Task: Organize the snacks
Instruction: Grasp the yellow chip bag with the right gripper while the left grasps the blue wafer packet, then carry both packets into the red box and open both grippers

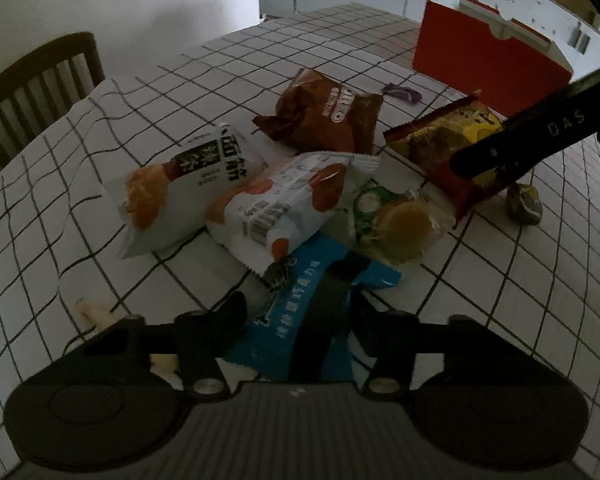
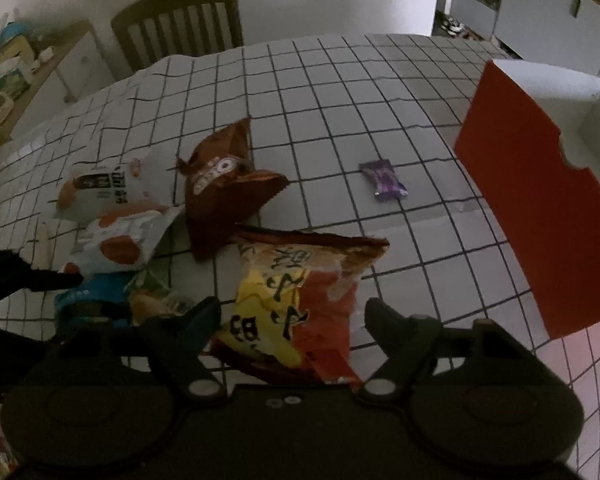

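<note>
Snack packs lie in a heap on the checked tablecloth (image 1: 260,52). My left gripper (image 1: 300,312) is open, its fingers on either side of a blue packet (image 1: 300,300). My right gripper (image 2: 294,312) is open around the near end of a yellow-and-red chip bag (image 2: 296,300), which also shows in the left wrist view (image 1: 432,144). A brown Oreo bag (image 1: 324,112) lies behind, also in the right wrist view (image 2: 224,192). Two white-and-orange packs (image 1: 172,188) (image 1: 284,208) lie left. A red open box (image 2: 540,208) stands at the right, and shows in the left wrist view (image 1: 484,56).
A small purple candy (image 2: 384,180) lies alone between the heap and the box. A green-and-yellow pack (image 1: 396,216) and a small dark wrapped sweet (image 1: 524,202) lie near the chip bag. A wooden chair (image 2: 180,20) stands at the table's far side. A pale stick (image 1: 96,314) lies at left.
</note>
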Available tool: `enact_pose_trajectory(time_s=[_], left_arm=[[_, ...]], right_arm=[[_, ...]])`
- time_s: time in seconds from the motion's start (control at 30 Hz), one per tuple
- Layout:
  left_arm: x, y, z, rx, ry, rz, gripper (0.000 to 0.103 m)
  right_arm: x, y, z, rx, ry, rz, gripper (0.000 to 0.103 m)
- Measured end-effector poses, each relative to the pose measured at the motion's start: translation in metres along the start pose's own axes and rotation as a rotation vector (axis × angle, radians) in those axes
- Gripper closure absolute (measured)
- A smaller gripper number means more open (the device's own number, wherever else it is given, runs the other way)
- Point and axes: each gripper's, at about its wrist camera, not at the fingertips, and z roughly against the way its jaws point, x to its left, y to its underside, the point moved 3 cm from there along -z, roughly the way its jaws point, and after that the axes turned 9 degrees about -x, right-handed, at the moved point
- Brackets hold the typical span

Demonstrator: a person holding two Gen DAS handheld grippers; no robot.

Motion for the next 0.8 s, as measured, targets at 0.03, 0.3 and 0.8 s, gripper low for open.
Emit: enact_pose_trajectory(time_s=[0.03, 0.3, 0.8], left_arm=[[-0.001, 0.001, 0.001, 0.003, 0.004, 0.004, 0.053], [-0.014, 0.005, 0.008, 0.011, -0.020, 0.030, 0.061], [-0.042, 0.017, 0.042, -0.025, -0.107, 0.252, 0.061]], right_arm=[[-0.001, 0.000, 0.000, 0.001, -0.003, -0.009, 0.029], [-0.002, 0.001, 0.008, -0.003, 0.000, -0.013, 0.053], [-0.027, 0.009, 0.053, -0.056, -0.022, -0.035, 0.064]])
